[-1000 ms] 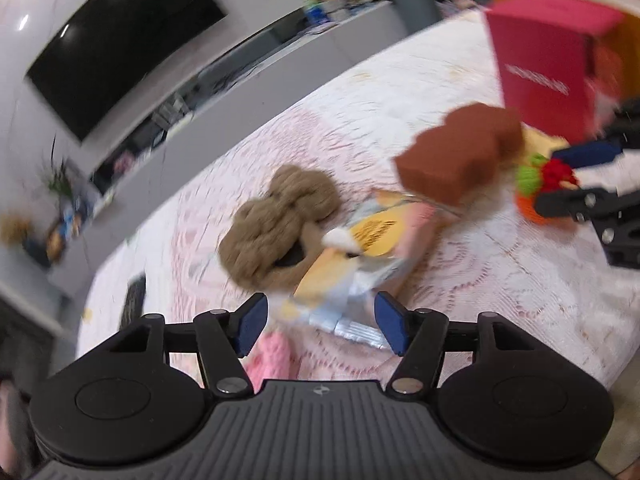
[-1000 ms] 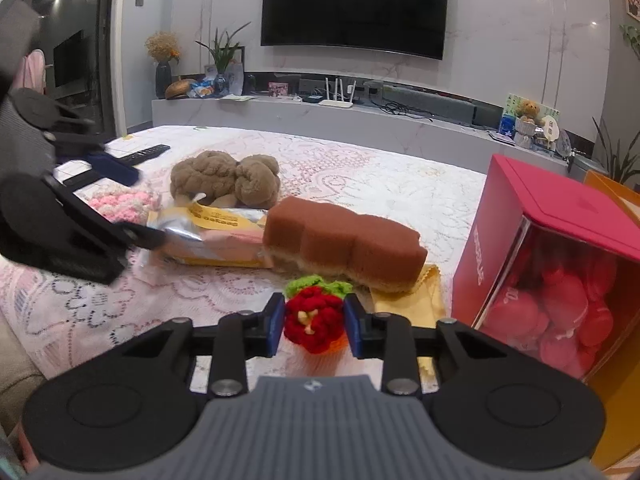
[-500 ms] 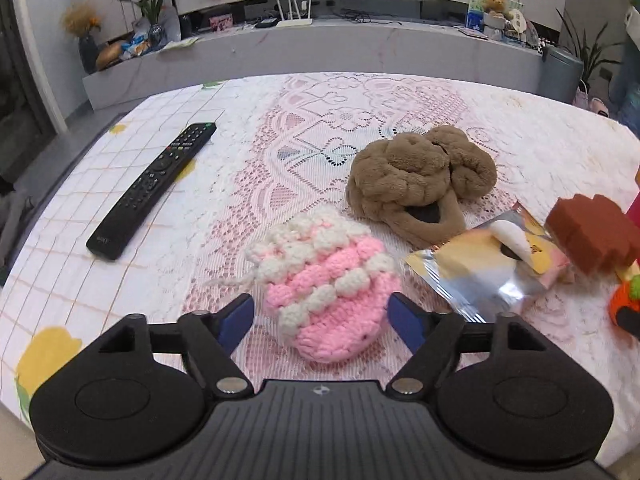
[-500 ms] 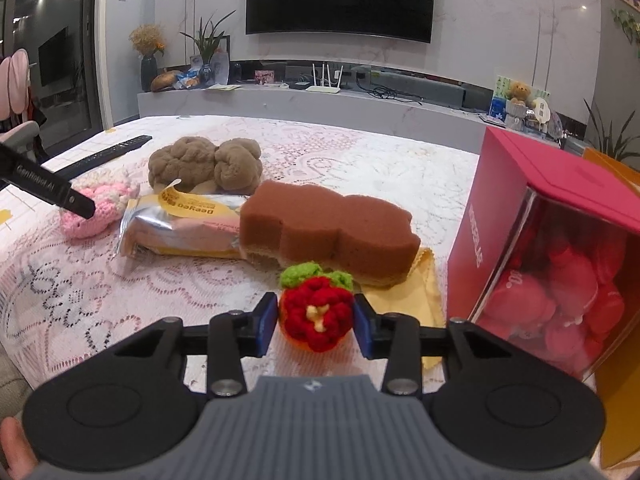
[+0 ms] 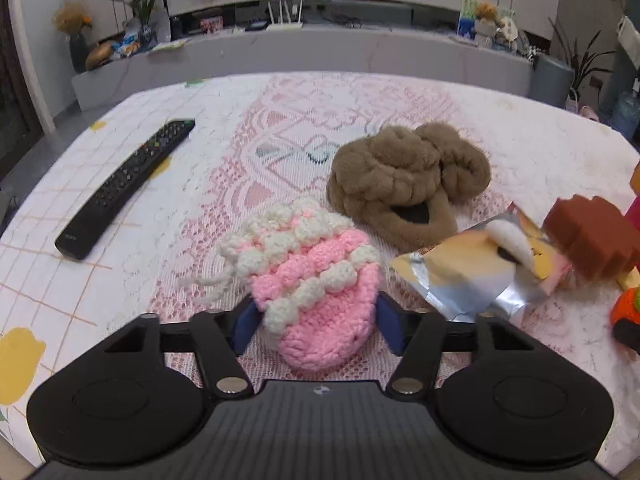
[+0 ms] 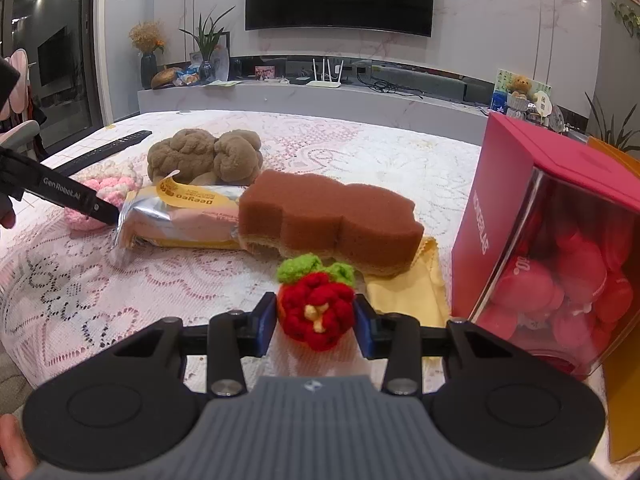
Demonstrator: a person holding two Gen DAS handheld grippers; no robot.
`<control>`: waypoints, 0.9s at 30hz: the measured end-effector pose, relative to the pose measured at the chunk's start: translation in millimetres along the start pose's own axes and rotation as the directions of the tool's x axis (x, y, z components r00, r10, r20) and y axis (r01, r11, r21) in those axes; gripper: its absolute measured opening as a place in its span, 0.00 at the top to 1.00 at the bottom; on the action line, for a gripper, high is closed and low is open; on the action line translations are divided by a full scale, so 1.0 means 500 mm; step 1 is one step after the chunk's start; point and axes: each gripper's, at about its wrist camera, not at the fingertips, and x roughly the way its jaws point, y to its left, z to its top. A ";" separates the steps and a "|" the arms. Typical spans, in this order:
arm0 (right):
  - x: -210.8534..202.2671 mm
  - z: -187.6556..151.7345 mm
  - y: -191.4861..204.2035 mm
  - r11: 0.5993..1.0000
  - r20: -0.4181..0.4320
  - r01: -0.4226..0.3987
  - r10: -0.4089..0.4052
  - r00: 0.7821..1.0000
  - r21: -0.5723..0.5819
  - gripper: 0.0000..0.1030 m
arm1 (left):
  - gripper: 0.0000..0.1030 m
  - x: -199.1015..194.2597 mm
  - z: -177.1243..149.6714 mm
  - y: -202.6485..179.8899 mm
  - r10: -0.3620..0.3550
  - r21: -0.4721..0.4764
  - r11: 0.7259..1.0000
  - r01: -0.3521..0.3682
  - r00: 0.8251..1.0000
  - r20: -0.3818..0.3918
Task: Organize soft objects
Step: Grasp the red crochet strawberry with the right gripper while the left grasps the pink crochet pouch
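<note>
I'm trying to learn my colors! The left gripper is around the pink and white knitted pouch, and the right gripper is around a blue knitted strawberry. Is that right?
Almost. The strawberry between the right gripper fingers is red with a green top, not blue; the right wrist view shows it. Only the finger pads are blue. The left gripper is indeed around the pink and white knitted pouch.
</note>
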 end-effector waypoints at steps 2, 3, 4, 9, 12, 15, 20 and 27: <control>-0.001 -0.001 0.004 1.000 0.002 0.007 -0.007 1.000 -0.015 0.62 | 0.52 -0.011 0.002 -0.007 0.009 0.018 1.000 -0.009 1.000 0.014; -0.001 -0.002 0.007 1.000 0.003 0.011 -0.011 1.000 -0.026 0.62 | 0.58 -0.015 0.004 -0.009 0.014 0.026 1.000 -0.015 1.000 0.017; -0.001 -0.002 0.010 0.999 0.004 0.015 -0.014 1.000 -0.034 0.62 | 0.63 -0.016 0.007 -0.011 0.021 0.033 0.999 -0.022 1.000 0.015; -0.002 -0.002 0.007 1.000 0.000 0.006 -0.006 1.000 -0.016 0.62 | 0.72 -0.031 0.012 -0.017 0.039 0.029 0.999 -0.039 0.999 0.022; -0.008 0.000 0.006 1.000 0.005 0.001 -0.001 1.000 -0.003 0.62 | 0.73 -0.053 0.010 -0.025 0.042 0.041 0.998 -0.044 0.998 0.045; -0.020 0.005 0.008 1.000 0.023 0.004 -0.003 1.000 -0.012 0.62 | 0.73 -0.086 0.022 -0.024 0.045 0.033 0.998 -0.048 0.996 0.073; -0.048 0.014 0.001 1.000 0.033 -0.001 0.001 0.999 0.002 0.62 | 0.73 -0.153 0.031 -0.049 0.015 0.057 0.998 -0.021 0.995 0.102; -0.110 0.033 -0.012 1.000 0.068 0.003 -0.004 0.998 0.017 0.62 | 0.73 -0.246 0.017 -0.107 -0.047 0.052 0.998 0.039 0.988 0.150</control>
